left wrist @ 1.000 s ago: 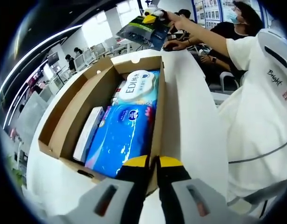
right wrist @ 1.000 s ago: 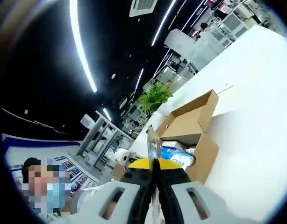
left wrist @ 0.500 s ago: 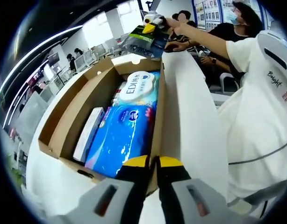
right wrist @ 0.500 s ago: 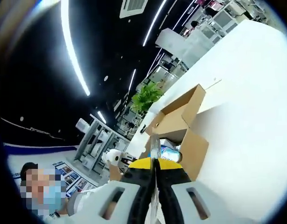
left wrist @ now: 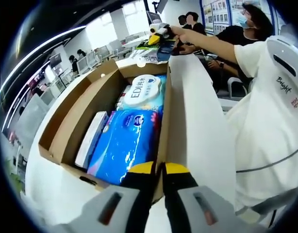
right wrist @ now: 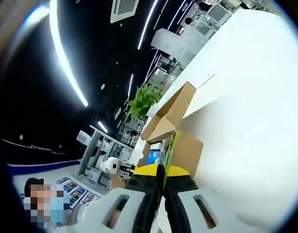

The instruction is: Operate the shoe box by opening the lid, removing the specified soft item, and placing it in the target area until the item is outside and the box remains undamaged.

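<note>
The open cardboard shoe box [left wrist: 66,126] lies lengthwise before my left gripper [left wrist: 161,170], whose jaws are shut on the box's near wall. Inside lie a blue wipes pack [left wrist: 124,141], a pale EDI pack [left wrist: 144,92] and a white item [left wrist: 92,138]. Past the far end of the box, my right gripper [left wrist: 156,36] holds a dark soft packet [left wrist: 161,47] low over the white table [left wrist: 197,121]. In the right gripper view the right gripper [right wrist: 161,170] is shut on that packet [right wrist: 172,145], seen edge-on, with the box [right wrist: 188,150] behind it.
A person in a white shirt [left wrist: 270,111] stands close on the right, arm stretched over the table. Other people sit at the far end. The white table [right wrist: 246,97] spreads wide beside the box. A green plant [right wrist: 141,102] and office desks stand beyond.
My right gripper has carried the dark packet down from above the box's far end to just over the table beyond it. The left gripper and the box have stayed put.
</note>
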`<state>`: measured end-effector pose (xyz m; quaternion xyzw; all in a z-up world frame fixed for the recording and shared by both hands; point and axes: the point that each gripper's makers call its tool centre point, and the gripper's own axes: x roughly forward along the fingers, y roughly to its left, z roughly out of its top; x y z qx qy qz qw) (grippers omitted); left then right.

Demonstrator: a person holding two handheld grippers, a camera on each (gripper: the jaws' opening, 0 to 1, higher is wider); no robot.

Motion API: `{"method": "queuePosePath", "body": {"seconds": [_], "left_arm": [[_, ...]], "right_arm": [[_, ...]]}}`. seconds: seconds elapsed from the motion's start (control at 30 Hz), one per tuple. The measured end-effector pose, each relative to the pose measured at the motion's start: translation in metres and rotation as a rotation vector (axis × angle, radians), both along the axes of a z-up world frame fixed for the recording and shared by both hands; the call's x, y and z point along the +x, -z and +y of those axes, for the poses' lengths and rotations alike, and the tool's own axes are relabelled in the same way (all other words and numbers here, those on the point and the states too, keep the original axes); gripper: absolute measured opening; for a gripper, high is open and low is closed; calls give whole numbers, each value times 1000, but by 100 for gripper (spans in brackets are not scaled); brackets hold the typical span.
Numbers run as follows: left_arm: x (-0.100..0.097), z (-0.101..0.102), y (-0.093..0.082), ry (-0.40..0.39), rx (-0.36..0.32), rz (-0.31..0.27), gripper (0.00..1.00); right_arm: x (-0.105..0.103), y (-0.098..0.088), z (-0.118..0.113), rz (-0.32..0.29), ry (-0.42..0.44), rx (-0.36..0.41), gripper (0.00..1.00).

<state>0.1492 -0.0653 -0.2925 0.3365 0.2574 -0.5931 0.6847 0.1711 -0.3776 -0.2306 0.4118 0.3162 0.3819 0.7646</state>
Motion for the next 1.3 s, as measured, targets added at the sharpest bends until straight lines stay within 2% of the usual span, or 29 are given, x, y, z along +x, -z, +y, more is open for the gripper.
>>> {"method": "queuePosePath", "body": {"seconds": [0.1,0.23,0.37,0.47,0.57,0.67,0.83,1.03,1.17,1.3], "left_arm": [[0,0,0,0,1,-1,6],[0,0,0,0,3,1,6],[0,0,0,0,4,0,6],[0,0,0,0,5,-2,6],[-1,0,0,1,6,-2,6],[-1,0,0,1,7,-2,6],[-1,0,0,0,7,-3,6],[0,-1,0,1,10,-3,6],[-1,-1,0,6,12,-10,6],[-1,-1,0,-1,11,-4,6]], "right_arm": [[0,-1,-3,1,6,12,0],[-3,-15,-9,-37,21,47,0],[-5,-22,-18,-42,33,66,0],[-7,-16,-21,-37,42,20,0],[-8,9,-23,6,47,-95,0],[-7,23,-17,29,42,-119,0],[0,29,-20,40,44,-97,0],[-3,46,-22,57,47,-200,0],[-5,47,-22,57,53,-185,0],[-5,53,-22,58,76,-213,0]]}}
